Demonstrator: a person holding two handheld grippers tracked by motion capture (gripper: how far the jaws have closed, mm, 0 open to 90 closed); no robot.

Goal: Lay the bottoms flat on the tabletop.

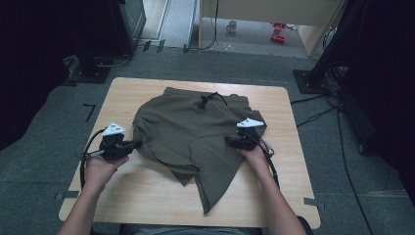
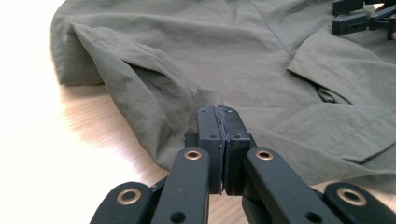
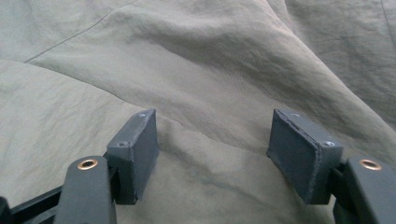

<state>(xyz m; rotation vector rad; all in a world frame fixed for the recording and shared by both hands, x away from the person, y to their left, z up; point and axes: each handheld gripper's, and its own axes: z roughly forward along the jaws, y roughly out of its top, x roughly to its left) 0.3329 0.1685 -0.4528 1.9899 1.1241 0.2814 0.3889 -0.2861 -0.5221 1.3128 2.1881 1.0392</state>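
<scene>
An olive green garment [image 1: 195,132] with a dark drawstring [image 1: 208,100] lies crumpled in the middle of the wooden table [image 1: 147,196]. My left gripper [image 1: 135,144] sits at the cloth's left edge. In the left gripper view the left gripper [image 2: 219,114] is shut, with a small tab of the garment [image 2: 233,56] pinched and sticking up past the tips. My right gripper [image 1: 229,141] rests over the cloth's right side, also seen far off as the right gripper [image 2: 359,18]. In the right gripper view the right gripper [image 3: 212,126] stands open just above the wrinkled garment [image 3: 210,70], pads not pressing on it.
Bare wood lies along the table's front and left side. Beyond the far edge are a white mug [image 1: 231,26] and red objects [image 1: 278,36] on the floor. Black cables [image 1: 318,115] trail off the right side, and dark stands flank the table.
</scene>
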